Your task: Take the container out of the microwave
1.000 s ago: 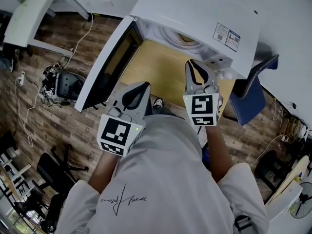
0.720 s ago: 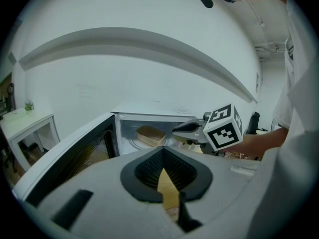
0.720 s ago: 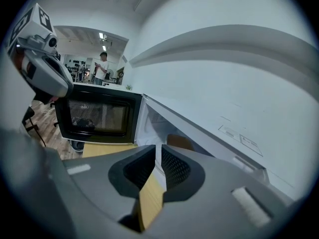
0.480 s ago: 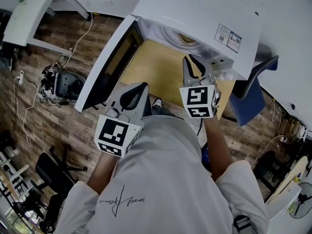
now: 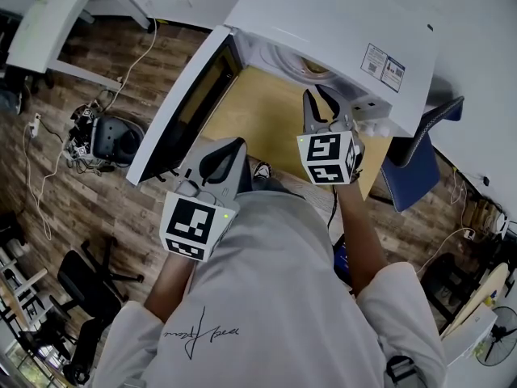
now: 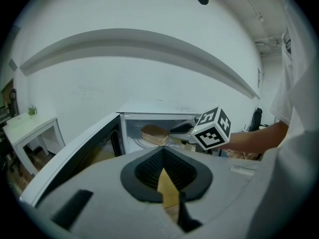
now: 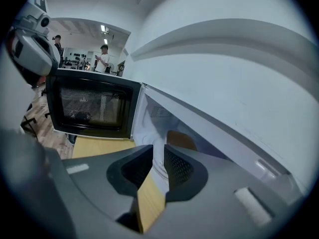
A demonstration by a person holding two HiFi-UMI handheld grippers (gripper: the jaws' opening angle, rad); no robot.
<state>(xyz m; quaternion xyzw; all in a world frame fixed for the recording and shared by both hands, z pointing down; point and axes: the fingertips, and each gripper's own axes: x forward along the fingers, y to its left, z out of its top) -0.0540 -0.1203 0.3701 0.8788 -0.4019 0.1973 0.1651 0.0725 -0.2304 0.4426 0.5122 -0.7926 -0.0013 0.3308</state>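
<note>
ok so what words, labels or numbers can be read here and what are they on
No text here can be read.
Sticker on top of the microwave: print too small to read.
Script print on the back of the person's shirt: cursive, not legible.

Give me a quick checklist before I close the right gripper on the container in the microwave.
1. Microwave door open: ok.
2. Container in sight inside: ok.
3. Right gripper jaws apart and empty: ok, they have just been opening.
4. Container between the right jaws: not ok, it lies ahead of them.
5. Left gripper out of the way: ok, shut and held back.
6. Container hot or full: cannot tell.
</note>
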